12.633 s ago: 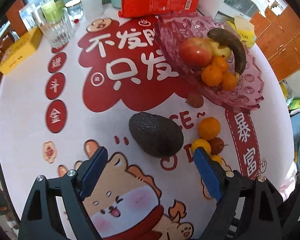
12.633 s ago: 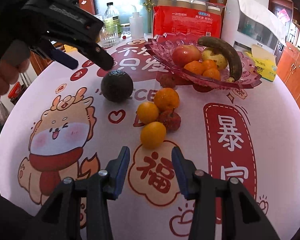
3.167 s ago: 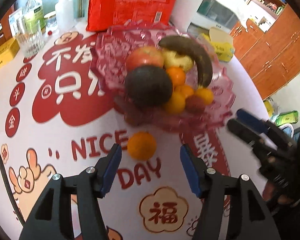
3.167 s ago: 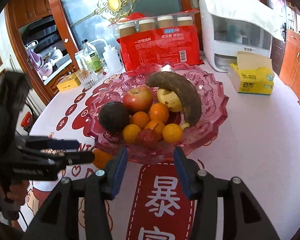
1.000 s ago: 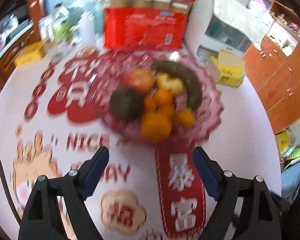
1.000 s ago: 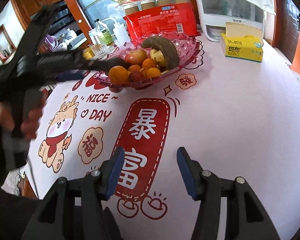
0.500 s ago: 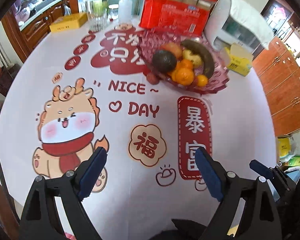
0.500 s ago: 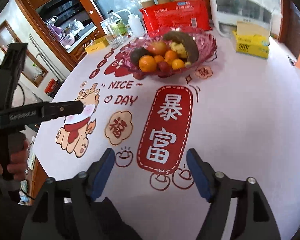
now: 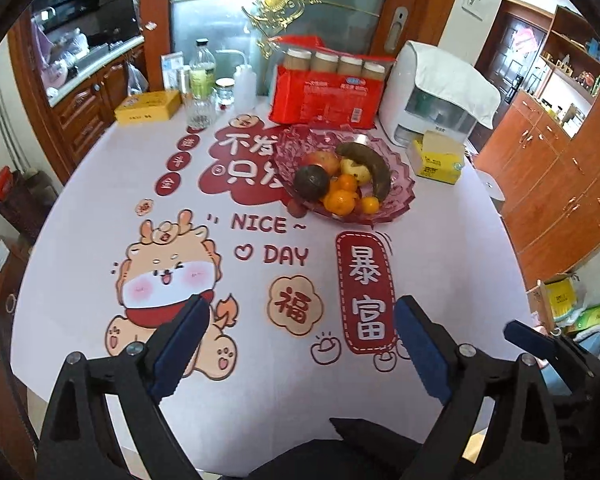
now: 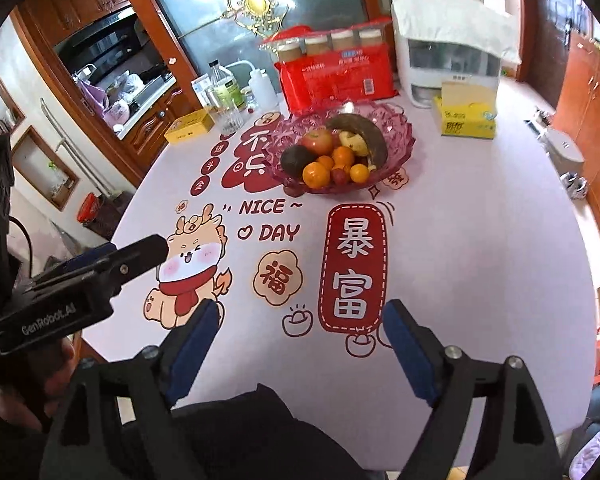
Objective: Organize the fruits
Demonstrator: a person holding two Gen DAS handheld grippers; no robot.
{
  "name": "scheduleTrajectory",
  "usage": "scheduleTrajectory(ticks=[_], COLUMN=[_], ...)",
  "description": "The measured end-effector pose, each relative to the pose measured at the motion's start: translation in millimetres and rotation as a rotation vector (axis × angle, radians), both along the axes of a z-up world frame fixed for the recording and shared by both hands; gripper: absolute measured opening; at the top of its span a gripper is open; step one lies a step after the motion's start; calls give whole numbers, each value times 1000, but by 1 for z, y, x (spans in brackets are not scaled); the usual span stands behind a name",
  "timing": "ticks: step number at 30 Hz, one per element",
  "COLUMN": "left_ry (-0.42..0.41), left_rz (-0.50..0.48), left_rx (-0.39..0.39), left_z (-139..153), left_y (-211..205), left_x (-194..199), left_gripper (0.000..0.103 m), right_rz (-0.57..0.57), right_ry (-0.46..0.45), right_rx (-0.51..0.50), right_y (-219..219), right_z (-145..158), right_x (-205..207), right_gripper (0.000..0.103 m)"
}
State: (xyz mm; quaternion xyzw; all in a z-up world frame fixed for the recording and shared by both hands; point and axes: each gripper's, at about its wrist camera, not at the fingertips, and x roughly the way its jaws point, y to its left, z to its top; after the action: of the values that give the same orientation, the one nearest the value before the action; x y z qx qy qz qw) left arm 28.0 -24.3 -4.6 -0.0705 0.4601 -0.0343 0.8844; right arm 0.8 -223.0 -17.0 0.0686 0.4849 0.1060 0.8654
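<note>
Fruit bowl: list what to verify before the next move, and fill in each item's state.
1. Left gripper empty, jaws just been opening: ok.
2. Right gripper empty, jaws just been opening: ok.
3. Avocado inside the pink glass bowl: ok.
4. Oranges inside the bowl: ok.
5. Small red fruit in the bowl: not ok, it appears to sit on the tablecloth beside the bowl.

left gripper point(image 9: 300, 344) just opened wider, right gripper point(image 10: 298, 344) too, empty

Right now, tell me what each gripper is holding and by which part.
Nothing is held. The left gripper and right gripper have both just been opening, with only tablecloth showing between the jaws. The fruit sits in the pink bowl.
</note>
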Motion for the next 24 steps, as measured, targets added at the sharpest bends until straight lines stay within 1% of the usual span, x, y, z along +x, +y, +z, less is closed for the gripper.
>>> scheduleTrajectory(ticks=[2,5,7,9,11,12,15,24], left_ry=[6,22,20,5,-16,-35,-48,-50], left_rz=[20,25,23,19,18,14,11,17], left_rx=[27,45,62,77,93,110,128,151], left_z=[-2,-4,-3,-2,1,3,7,8], left_y=[2,3,3,2,2,0,0,2], left_x=[-4,-10,-16,-21,-27,-31,-36,-39], left_gripper=[93,93,94,100,102,102,102,102], right_rz=[-16,-51,-73,-90,-85,-81,-76,-67], right_ry=[-8,-28,-45,-64,-70,-70,-83,-87], right_rx=[-5,-26,-33,-41,-46,-47,-52,-60], right_y=[3,3,1,2,5,7,11,17], right_z=[0,5,10,14,16,15,16,14], right_x=[-11,-19,-23,-29,-32,-33,-38,-39], right_gripper=[85,85,89,99,101,101,102,103])
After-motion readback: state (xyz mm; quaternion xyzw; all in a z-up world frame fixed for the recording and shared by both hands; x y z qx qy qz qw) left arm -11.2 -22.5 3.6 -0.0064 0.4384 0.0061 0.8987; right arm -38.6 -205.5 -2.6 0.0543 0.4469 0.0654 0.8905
